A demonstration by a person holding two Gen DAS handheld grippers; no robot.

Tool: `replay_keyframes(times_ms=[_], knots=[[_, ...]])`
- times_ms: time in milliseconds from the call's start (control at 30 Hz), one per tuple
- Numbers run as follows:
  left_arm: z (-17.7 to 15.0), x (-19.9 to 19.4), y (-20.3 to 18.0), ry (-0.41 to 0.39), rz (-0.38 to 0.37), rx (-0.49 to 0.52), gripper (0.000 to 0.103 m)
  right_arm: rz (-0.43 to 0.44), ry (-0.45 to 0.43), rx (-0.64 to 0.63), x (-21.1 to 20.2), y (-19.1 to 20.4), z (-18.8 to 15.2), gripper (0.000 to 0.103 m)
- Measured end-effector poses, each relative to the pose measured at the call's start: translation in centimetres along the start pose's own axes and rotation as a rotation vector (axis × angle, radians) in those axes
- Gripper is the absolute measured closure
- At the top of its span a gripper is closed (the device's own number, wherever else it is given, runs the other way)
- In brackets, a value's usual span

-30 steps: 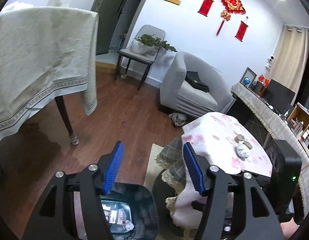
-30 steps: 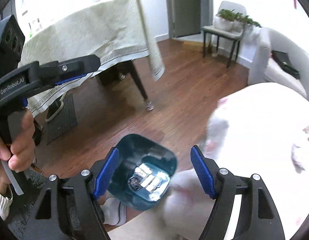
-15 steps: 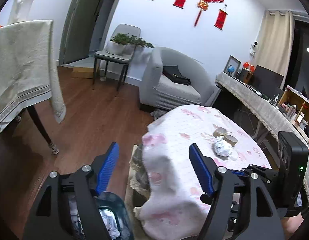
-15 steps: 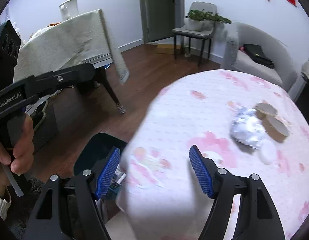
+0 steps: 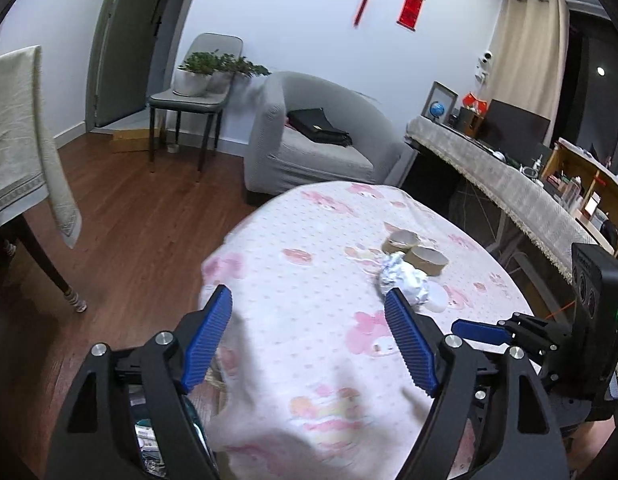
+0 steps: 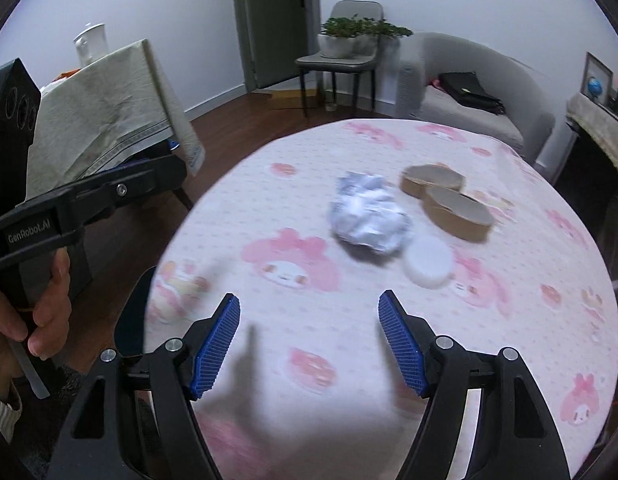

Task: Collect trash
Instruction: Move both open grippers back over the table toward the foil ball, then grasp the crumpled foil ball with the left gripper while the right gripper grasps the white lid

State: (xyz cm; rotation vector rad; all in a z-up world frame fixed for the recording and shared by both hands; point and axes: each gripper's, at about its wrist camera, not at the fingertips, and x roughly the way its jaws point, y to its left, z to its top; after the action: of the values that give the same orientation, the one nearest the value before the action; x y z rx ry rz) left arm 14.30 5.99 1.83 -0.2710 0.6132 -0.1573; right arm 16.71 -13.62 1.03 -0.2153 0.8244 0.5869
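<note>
We face the round table (image 6: pixel 449 360) under its pink-printed cloth, since the remaining trash sits there, toward its far side. The dark bin (image 5: pixel 149 436) stands on the floor just beside the near edge, handy for a short drop. Our left gripper (image 5: pixel 307 342) hovers over that edge, jaws opening with nothing between them, and our right gripper (image 6: pixel 309 342) also stands wide and empty, aimed at the crumpled foil ball (image 6: pixel 367 214). Behind the ball lie two cardboard tape cores (image 6: pixel 457 208), and a white disc (image 6: pixel 428 262) touches it.
</note>
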Motion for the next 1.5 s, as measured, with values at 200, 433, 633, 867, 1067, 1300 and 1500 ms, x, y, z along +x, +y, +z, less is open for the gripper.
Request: replay_keyframes(times_ms=[200,433,633,867,1067,1300,1500], knots=[[-0.1,2.3,-2.7,0.029,-0.024,0.030,0.019,-0.041,-0.008,0.038,-0.7,-2.8,-0.6,0.030],[-0.2,4.8,-5.4,0.058,-0.052,0.045,0.019,-0.073,-0.007,0.050,-1.2,-4.5,-1.3,0.025],[-0.3,7.2,-7.3,0.095,-0.079,0.037,0.018,-0.091,0.002,0.060,-1.1,-6.0,-1.8,0.022],[-0.3,9.4,-8.5,0.130,-0.068,0.029,0.019,-0.115,0.015,0.071,-1.4,-7.5,-3.0,0.022],[-0.5,11.3,-9.4,0.223,-0.026,0.064,0.023,-0.127,0.012,0.086,-2.2,-9.0,-3.8,0.022],[0.0,12.1,-9.2,0.256,-0.006,0.064,0.024,-0.126,0.024,0.103,-2.2,-10.2,-4.3,0.022],[0.4,12.5,-9.0,0.259,0.001,0.055,0.028,-0.103,0.038,0.127,-1.3,-10.4,-3.8,0.021]])
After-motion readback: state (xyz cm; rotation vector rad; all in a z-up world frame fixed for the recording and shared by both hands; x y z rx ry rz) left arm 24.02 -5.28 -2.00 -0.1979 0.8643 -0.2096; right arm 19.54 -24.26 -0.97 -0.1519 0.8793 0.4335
